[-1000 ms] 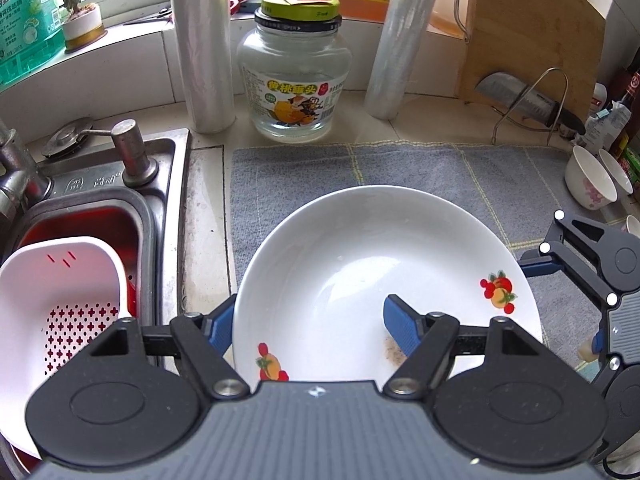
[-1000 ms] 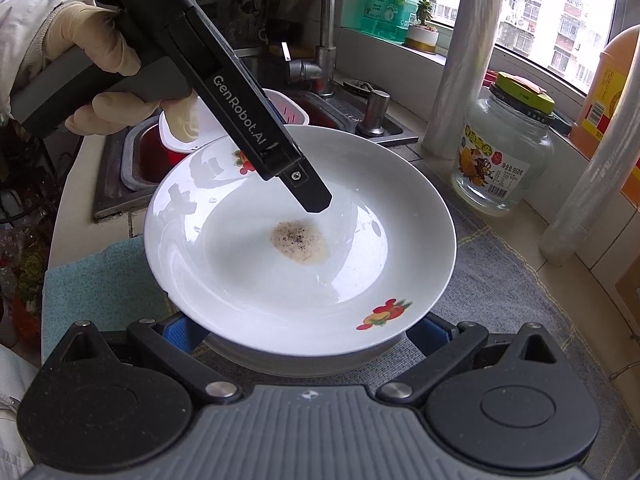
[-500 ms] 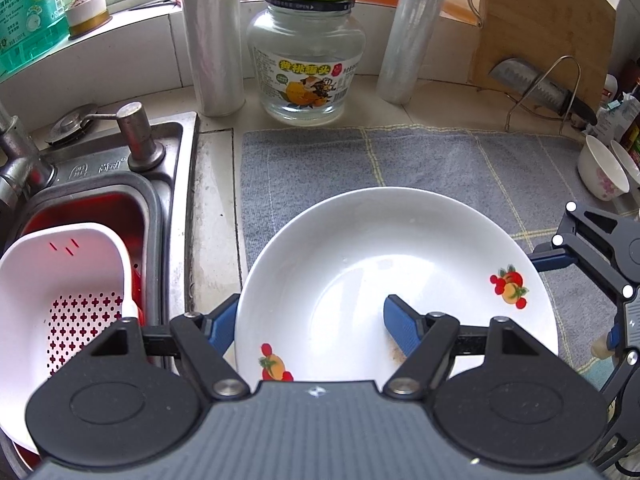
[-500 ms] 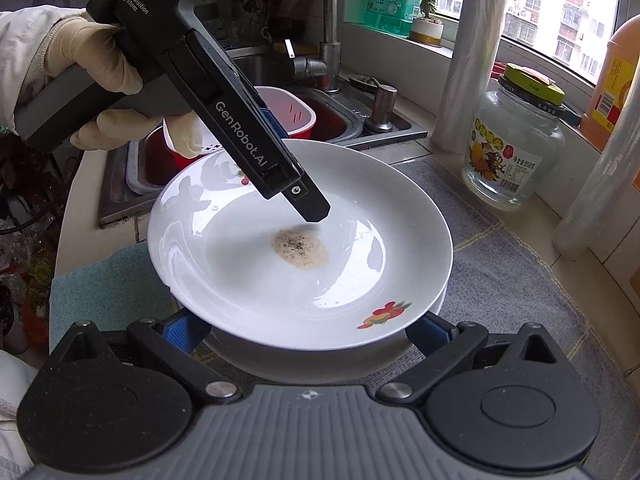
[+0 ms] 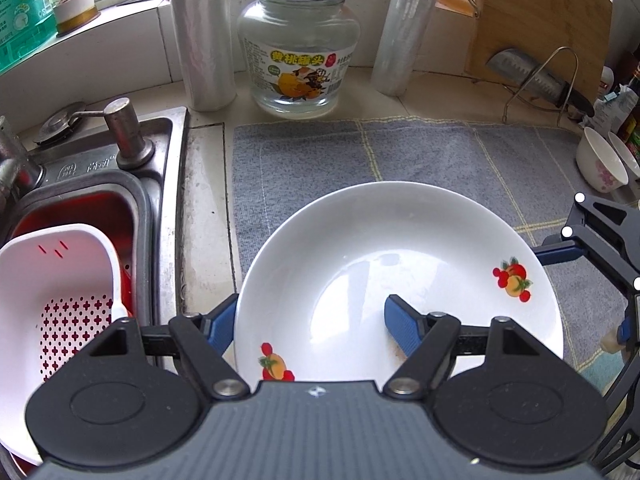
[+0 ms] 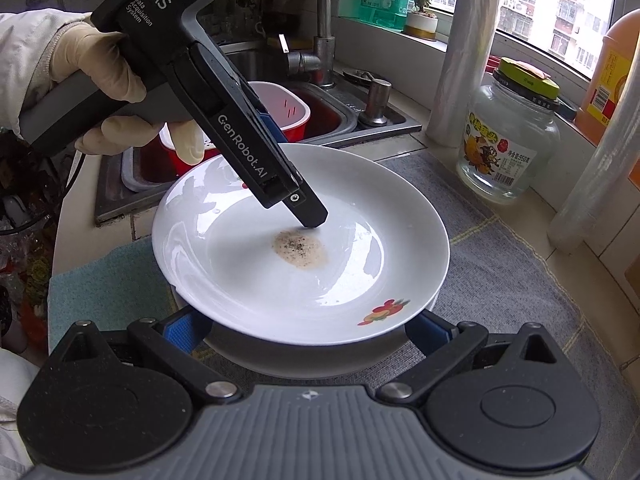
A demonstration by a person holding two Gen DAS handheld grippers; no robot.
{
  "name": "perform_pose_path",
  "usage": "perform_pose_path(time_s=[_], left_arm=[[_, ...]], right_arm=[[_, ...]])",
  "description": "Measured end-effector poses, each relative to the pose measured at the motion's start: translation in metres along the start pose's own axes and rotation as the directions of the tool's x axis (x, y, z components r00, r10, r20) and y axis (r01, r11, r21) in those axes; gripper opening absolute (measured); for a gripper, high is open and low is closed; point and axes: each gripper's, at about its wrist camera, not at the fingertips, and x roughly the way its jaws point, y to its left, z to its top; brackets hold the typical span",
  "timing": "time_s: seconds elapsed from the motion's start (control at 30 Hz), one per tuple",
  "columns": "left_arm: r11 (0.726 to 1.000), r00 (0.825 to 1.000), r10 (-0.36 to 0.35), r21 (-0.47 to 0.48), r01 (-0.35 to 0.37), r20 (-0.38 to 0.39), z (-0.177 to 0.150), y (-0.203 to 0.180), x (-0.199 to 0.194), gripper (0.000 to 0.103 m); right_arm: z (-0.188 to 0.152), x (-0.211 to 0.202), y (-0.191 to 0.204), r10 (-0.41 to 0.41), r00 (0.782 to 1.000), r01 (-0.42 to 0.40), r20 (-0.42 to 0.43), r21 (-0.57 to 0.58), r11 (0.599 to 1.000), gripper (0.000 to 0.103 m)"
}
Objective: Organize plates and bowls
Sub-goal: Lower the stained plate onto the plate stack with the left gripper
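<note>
A white deep plate with fruit prints [image 5: 360, 264] [image 6: 240, 264] hangs just above a second white plate [image 6: 304, 360] that rests on the grey mat [image 5: 360, 152]. My left gripper [image 5: 312, 304] is shut on the upper plate's near rim, one finger outside and one inside. In the right wrist view its inner finger [image 6: 308, 210] points down beside a brown stain [image 6: 300, 250], and a gloved hand [image 6: 104, 80] holds it. My right gripper [image 6: 306, 322] [image 5: 590, 288] stands spread wide, pads against both sides of the lower plate. Two small white bowls [image 5: 600, 164] sit at the far right.
A sink on the left holds a red basin and a white colander [image 5: 52, 288]. A glass jar [image 5: 298, 52], two film rolls, a cutting board and a cleaver on a rack [image 5: 536, 76] line the back wall. A teal cloth [image 6: 104, 292] lies at the counter's front.
The left gripper and the upper plate have sunk slightly toward the lower plate. The right gripper has kept still.
</note>
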Motion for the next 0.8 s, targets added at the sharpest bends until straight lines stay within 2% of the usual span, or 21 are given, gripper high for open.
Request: perform_pose_path(time_s=[0.8], left_arm=[[1.000,1.000,0.010,0.016,-0.010,-0.011,-0.003,-0.003,0.007,0.077]], right_arm=[[-0.010,-0.007,0.004,-0.005,1.000,0.006,-0.026,0.015,1.000,0.103]])
